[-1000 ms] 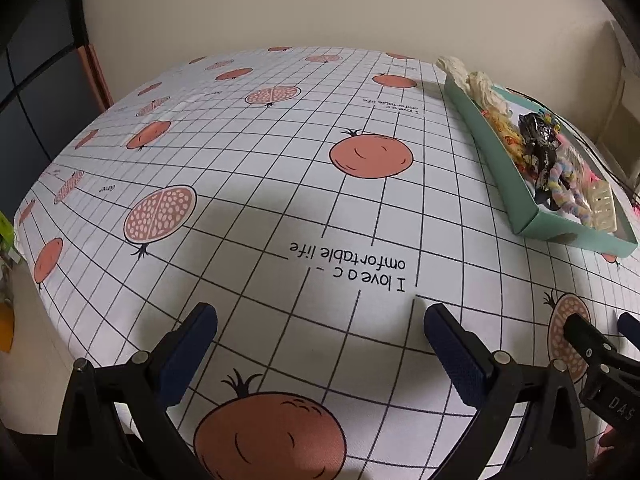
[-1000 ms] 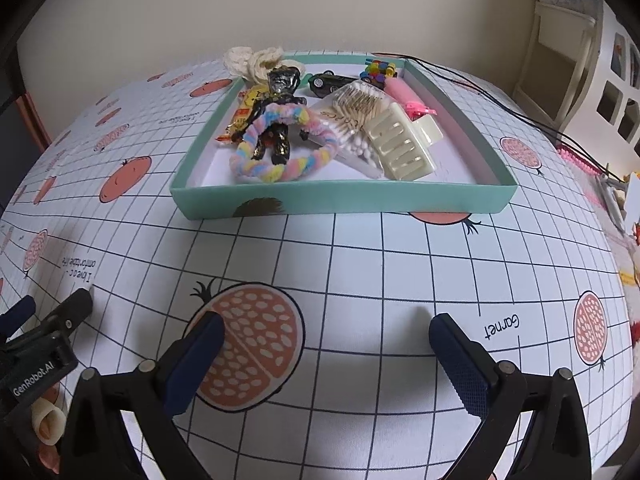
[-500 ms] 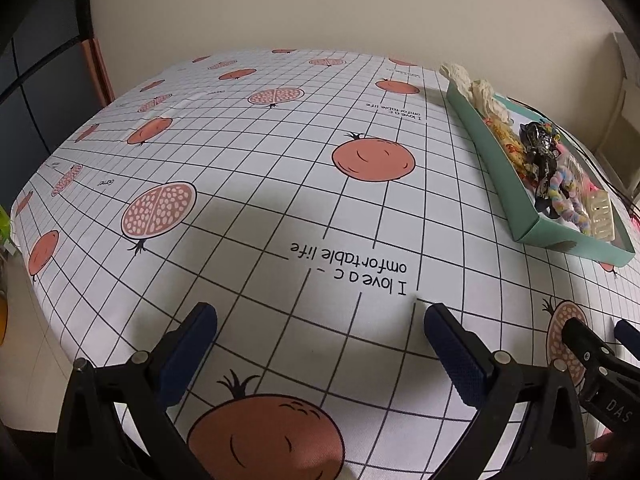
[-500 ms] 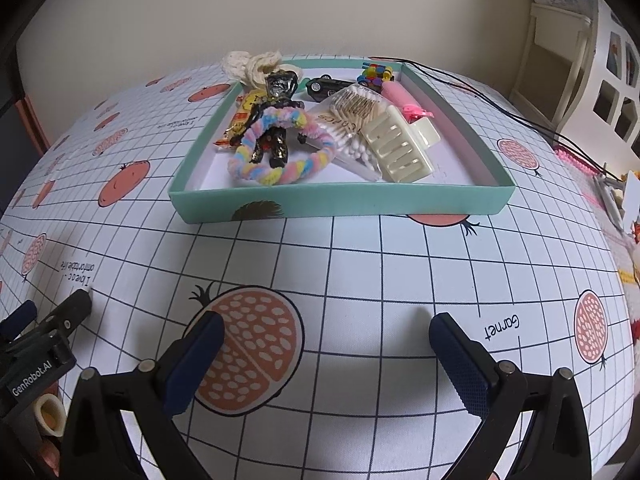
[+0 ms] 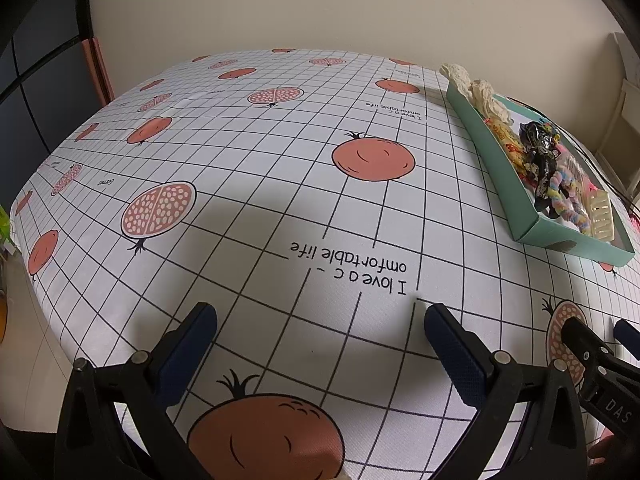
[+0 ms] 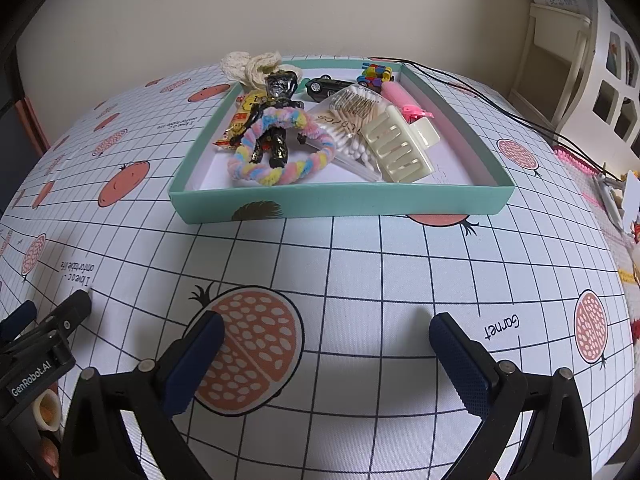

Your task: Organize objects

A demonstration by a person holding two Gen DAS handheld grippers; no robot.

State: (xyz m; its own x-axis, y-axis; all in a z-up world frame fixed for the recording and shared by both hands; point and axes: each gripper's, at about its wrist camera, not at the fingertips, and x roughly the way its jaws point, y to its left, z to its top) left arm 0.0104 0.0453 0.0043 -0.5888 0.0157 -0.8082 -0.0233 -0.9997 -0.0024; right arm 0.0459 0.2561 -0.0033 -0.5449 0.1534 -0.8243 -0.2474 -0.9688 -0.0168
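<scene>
A shallow teal box (image 6: 340, 202) (image 5: 532, 236) sits on the pomegranate-print tablecloth. Inside lie a pastel fuzzy ring (image 6: 280, 144), a black figure (image 6: 276, 120), a cream hair claw (image 6: 396, 148), a bag of cotton swabs (image 6: 352, 136), a pink clip (image 6: 404, 100), a black toy car (image 6: 324, 85) and a colourful block toy (image 6: 376, 72). A cream lace cloth (image 6: 250, 64) drapes over the box's far left corner. My right gripper (image 6: 326, 340) is open, well short of the box's near wall. My left gripper (image 5: 320, 332) is open over bare cloth, left of the box.
Black cables (image 6: 520, 116) run across the table's right side. White shelving (image 6: 568, 64) stands at the far right, with pink and yellow items (image 6: 616, 200) by the table's right edge. A dark panel (image 5: 44, 80) borders the left side.
Both grippers have drawn back and risen slightly, so the box appears a little farther away. Nothing in the box has moved.
</scene>
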